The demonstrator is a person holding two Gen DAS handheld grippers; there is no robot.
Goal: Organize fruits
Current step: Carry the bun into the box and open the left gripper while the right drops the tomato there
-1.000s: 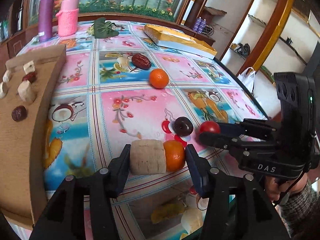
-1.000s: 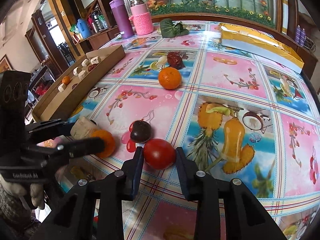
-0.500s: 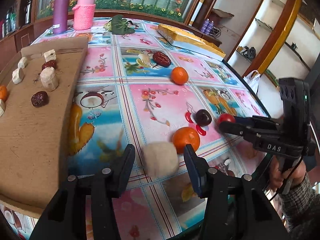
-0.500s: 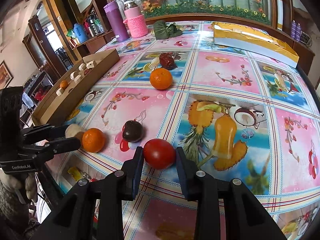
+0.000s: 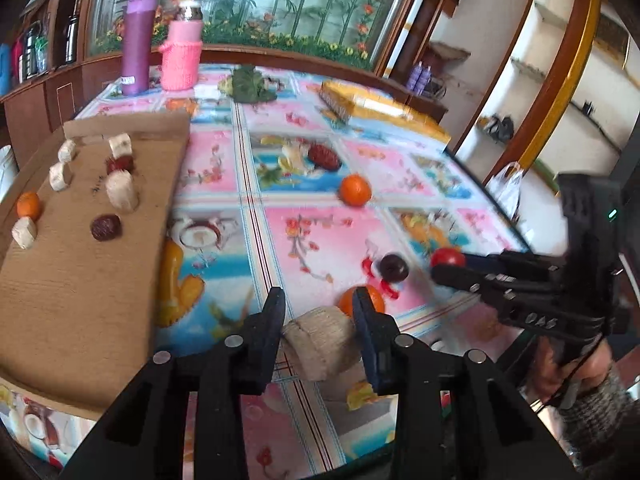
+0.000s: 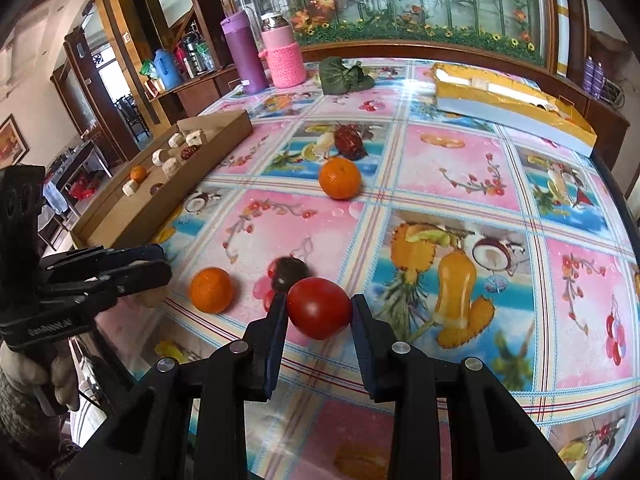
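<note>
L gripper just closed, clenched on pale chunk, long axis across jaws, R gripper grasping 1 tomato, 2 oranges on cloth, 1 in tray.

Bright bamboo mural behind wooden cabinets.

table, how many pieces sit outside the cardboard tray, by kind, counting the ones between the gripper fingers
oranges: 2
tomato: 1
dark round fruit: 1
date: 1
beige chunk: 1
total: 6
</note>
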